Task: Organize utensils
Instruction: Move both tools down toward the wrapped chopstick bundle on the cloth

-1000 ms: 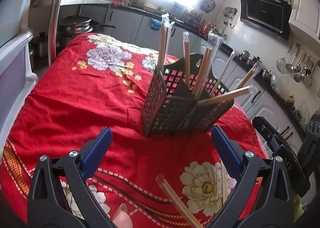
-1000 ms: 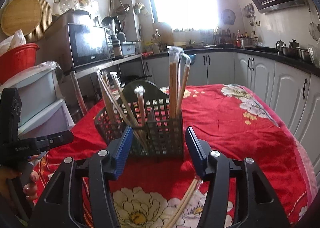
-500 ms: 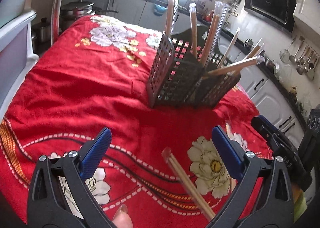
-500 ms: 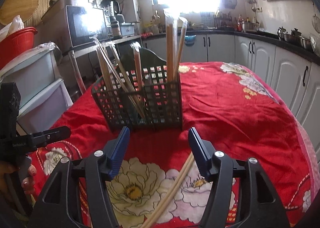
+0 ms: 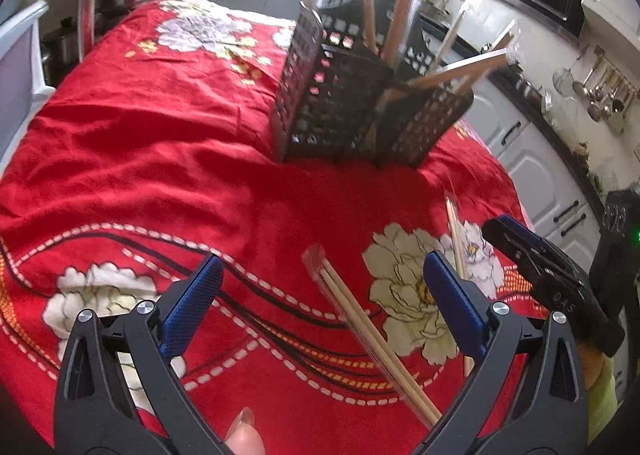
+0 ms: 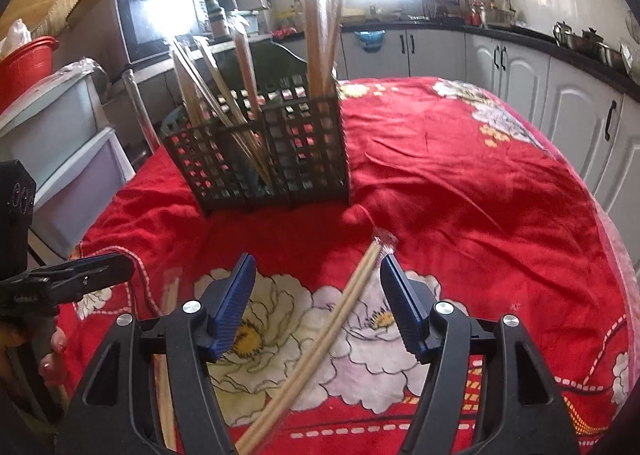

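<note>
A black lattice utensil caddy [image 5: 352, 103] stands on the red flowered tablecloth [image 5: 140, 159] and holds several wrapped chopstick pairs; it also shows in the right wrist view [image 6: 264, 159]. My left gripper [image 5: 320, 295] is open over a wrapped chopstick pair [image 5: 372, 339] lying on the cloth between its fingers. My right gripper [image 6: 318, 299] is open over another wrapped pair [image 6: 320, 347] lying on the cloth. The right gripper shows in the left view [image 5: 548, 275], the left gripper in the right view [image 6: 68, 283].
White kitchen cabinets [image 6: 560, 103] run along the right of the table. Storage drawers [image 6: 60, 159] and a chair post [image 5: 86, 3] stand at the left. One more chopstick pair [image 6: 168, 355] lies on the cloth by my left hand.
Both grippers have pulled back from the caddy and tilted down toward the cloth. The chopstick pairs on the cloth now lie further in between the open fingers.
</note>
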A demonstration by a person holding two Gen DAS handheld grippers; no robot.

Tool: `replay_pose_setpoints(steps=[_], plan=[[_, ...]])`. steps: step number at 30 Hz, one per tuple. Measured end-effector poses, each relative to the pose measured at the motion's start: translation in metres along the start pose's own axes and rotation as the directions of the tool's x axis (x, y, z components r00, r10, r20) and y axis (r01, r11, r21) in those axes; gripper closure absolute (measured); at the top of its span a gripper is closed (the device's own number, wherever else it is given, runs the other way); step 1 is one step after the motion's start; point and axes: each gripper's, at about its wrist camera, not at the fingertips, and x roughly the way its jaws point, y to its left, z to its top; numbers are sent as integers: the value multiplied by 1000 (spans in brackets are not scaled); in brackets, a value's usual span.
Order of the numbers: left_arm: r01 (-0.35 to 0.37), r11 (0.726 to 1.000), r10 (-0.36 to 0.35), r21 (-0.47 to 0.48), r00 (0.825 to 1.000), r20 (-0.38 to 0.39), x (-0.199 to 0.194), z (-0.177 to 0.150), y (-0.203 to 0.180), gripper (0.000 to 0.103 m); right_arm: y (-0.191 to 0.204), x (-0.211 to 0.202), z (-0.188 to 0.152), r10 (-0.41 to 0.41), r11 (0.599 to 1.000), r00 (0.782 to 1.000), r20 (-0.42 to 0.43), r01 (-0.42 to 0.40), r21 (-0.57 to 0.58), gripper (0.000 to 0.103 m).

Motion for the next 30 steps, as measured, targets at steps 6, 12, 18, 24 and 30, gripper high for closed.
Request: replay_pose_setpoints(steps=[6, 12, 18, 24, 30], plan=[[31, 1000, -31, 5, 998, -59, 11, -9, -5, 11, -11, 13, -3, -12, 1000, 997, -73, 13, 14, 40], [64, 998, -65, -20, 994, -92, 19, -16, -4, 11, -29, 33, 1, 40, 995, 986, -162, -25, 98, 40], [106, 994, -108, -30, 987, -116, 28, -15, -10, 19, -33, 57, 12, 23, 995, 976, -219, 0, 101, 40], [111, 994, -113, -24, 985, -127, 39, -9, -15, 28, -40, 73, 21, 52, 988, 973, -223, -17, 156, 41], [110, 994, -111, -18, 985, -132, 49, -2, -19, 39, -41, 83, 28, 45, 988, 973, -228, -10, 151, 47]])
